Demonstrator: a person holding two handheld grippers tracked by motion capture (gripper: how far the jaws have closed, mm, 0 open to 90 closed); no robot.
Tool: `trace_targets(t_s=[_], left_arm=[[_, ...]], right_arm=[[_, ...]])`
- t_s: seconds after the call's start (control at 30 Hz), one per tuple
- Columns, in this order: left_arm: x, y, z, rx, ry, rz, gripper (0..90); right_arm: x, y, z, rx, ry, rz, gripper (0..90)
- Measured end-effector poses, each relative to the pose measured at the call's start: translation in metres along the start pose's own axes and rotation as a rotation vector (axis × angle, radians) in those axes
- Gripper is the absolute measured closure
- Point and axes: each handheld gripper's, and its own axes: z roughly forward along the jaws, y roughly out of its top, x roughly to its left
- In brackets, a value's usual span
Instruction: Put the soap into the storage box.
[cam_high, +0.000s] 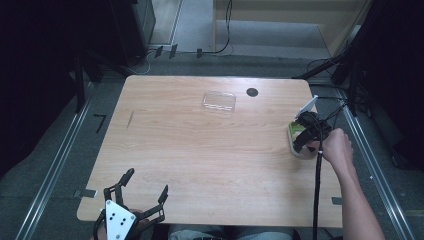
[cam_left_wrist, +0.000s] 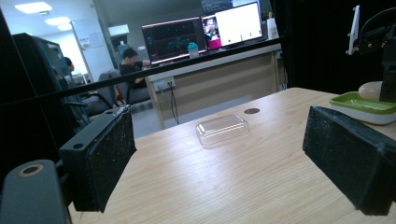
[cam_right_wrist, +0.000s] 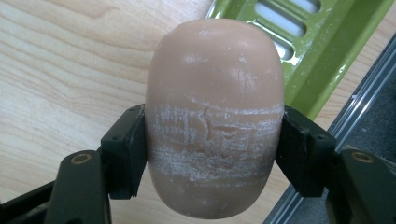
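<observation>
A tan oval bar of soap with white scuffed bands sits between the two black pads of my right gripper, which is shut on its sides. Under it lies a green slotted soap dish, partly covered by the bar. In the high view my right gripper hangs over that dish at the table's right edge. From the left gripper view the bar shows just above the dish. At the table's front left corner my left gripper stands open, holding nothing.
A clear plastic lid lies at the back middle of the wooden table, beside a round black hole. The same lid lies ahead of the left jaws. A metal rail runs past the table's right edge.
</observation>
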Motion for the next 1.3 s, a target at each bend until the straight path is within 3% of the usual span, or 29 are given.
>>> trace_targets(t_s=[0.77,1.3], left_arm=[[0.000,0.000,0.001,0.002,0.000,0.002,9.9],[0.000,0.000,0.001,0.003,-0.004,0.005,9.9]], right_arm=[[-0.018,0.016,0.002,-0.024,0.034,0.085,33.7],[-0.023,0.025,0.003,-0.039,0.040,0.112,33.7]])
